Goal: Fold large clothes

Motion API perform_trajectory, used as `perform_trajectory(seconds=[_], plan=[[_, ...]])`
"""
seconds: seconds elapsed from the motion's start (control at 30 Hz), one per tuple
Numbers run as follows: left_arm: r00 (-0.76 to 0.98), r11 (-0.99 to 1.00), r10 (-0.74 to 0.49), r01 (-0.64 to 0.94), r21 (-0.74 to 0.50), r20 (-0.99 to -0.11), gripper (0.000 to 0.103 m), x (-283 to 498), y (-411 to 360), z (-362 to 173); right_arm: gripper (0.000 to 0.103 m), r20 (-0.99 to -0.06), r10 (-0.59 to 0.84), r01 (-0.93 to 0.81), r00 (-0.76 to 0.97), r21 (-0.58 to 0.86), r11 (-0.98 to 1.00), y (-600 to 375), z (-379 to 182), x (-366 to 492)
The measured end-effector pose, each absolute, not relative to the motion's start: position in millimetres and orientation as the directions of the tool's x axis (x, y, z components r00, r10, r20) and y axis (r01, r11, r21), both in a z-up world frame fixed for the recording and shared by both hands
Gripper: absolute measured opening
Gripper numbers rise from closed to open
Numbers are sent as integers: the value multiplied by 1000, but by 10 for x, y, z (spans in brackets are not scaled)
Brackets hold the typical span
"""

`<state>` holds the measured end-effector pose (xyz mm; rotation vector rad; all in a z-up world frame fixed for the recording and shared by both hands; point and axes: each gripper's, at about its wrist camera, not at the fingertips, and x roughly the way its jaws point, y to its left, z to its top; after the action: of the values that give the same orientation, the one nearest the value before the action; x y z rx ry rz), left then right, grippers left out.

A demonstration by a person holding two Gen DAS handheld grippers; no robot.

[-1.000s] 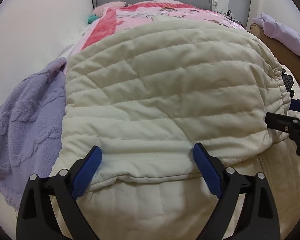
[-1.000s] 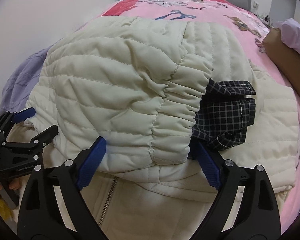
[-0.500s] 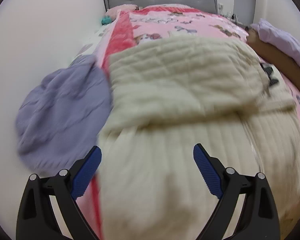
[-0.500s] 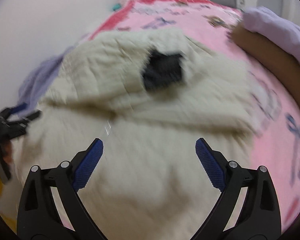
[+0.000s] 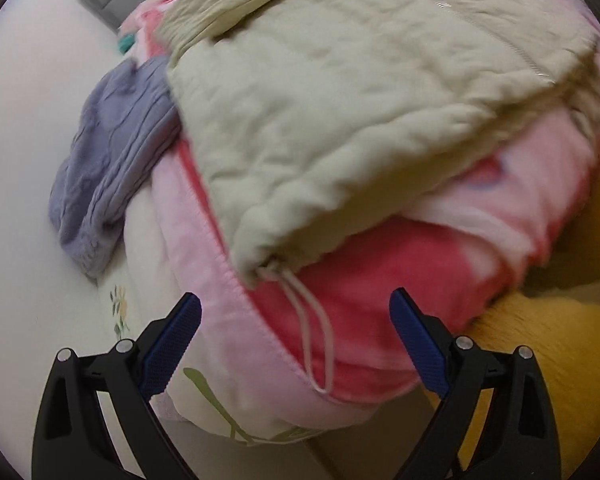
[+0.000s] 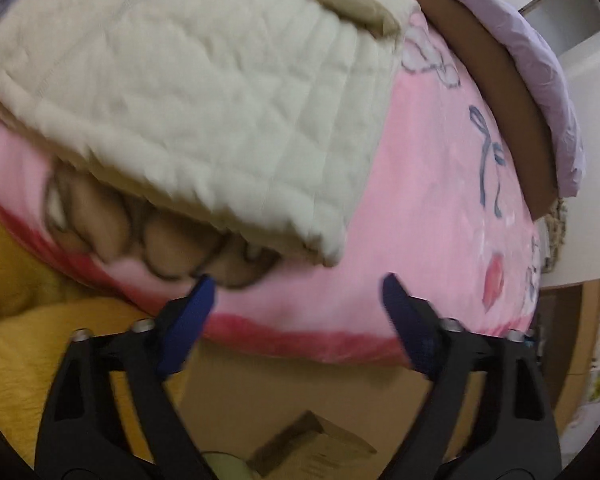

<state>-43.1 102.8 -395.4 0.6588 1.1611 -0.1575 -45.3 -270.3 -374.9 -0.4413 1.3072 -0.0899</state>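
Note:
A cream quilted jacket [image 5: 339, 100] lies on a pink blanket [image 5: 379, 300] on the bed, its hem corner and white drawstring [image 5: 311, 332] hanging toward the bed's near edge. My left gripper [image 5: 296, 312] stands open just below that corner, around the drawstring but not pressing it. In the right wrist view the jacket's other hem corner [image 6: 220, 120] lies above my right gripper [image 6: 300, 292], whose jaws are closing with only blanket edge behind them and nothing held. Both views are blurred.
A lilac knitted garment [image 5: 112, 152] lies left of the jacket by the white wall. A yellow fabric [image 5: 539, 340] sits below the bed edge. A brown bolster [image 6: 495, 100] and a lilac pillow [image 6: 539, 60] lie at the right. A cardboard box [image 6: 311, 444] sits on the floor.
Both grippers have let go of the folded jacket edge and pulled back toward the near bed edge, rolling as they went. The jacket's hem corners now lie ahead of them.

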Motion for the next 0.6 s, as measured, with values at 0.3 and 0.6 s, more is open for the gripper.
perform_trajectory(seconds=[0.3,0.6], plan=[[393,841,160,426,333,-906,38,97,1030,-3980,38,-925,-223,-111,307,-268,957,-2854,-3796,-27],[470,917,155,258,303,-869,20,226,1066,-3004,15,-923,-125,13,363,-129,992,-3069,-2954,151]])
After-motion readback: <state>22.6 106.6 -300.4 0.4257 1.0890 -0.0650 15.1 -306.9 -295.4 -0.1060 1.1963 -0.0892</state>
